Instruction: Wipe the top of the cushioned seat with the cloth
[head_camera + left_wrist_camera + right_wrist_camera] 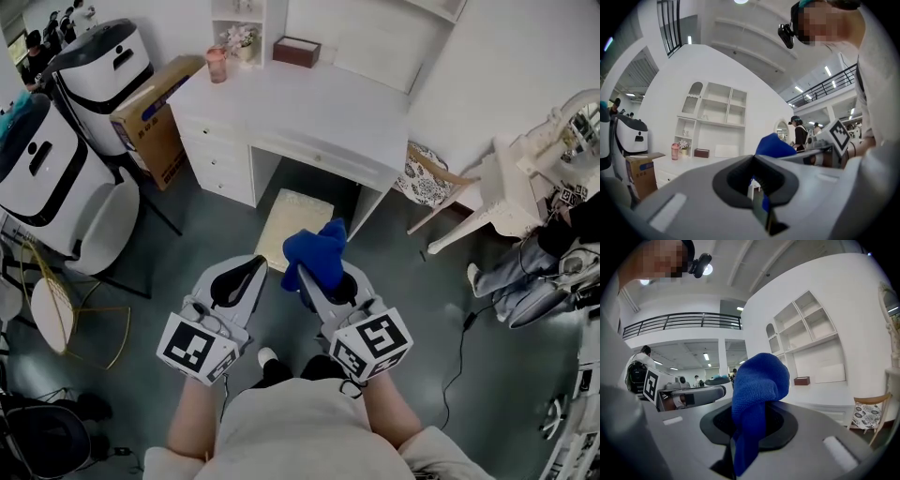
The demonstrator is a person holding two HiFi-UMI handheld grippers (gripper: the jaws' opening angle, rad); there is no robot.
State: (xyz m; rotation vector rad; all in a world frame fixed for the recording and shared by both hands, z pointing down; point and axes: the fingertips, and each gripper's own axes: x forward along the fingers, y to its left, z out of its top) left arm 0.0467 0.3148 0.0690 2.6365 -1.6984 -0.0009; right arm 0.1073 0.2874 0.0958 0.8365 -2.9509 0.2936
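1. At the far left, two white-and-black machines (92,67) stand beside a cardboard box (155,117). Below them, a white padded chair (111,225) and a gold wire chair (61,314) hem in that side of the floor.
2. Your left gripper (249,266) points level toward the desk. Its jaws are pressed together at the tips, with nothing between them.
3. The white desk (319,117) fills the middle. A pink tumbler (217,64), flowers (239,37) and a brown box (296,51) sit along its back edge, well apart from both grippers.
4. The cream cushioned seat (292,220) stands on the floor ahead of you. Its far end is tucked into the desk's kneehole, between the drawer stack (220,164) and the right desk leg (370,211), and its near edge faces you.
5. Your right gripper (311,281) pinches the blue cloth (317,253), which bunches up above the jaws. In the head view the cloth overlaps the seat's near right corner. You cannot tell whether it touches the seat.
6. To the right, a wooden chair with a patterned cushion (427,178) leans near the desk. Farther right are white furniture (520,183), a seated person's legs (511,267) and a black cable (459,352) trailing across the floor.
7. Open grey floor (211,239) lies between the white padded chair and the seat's left edge.
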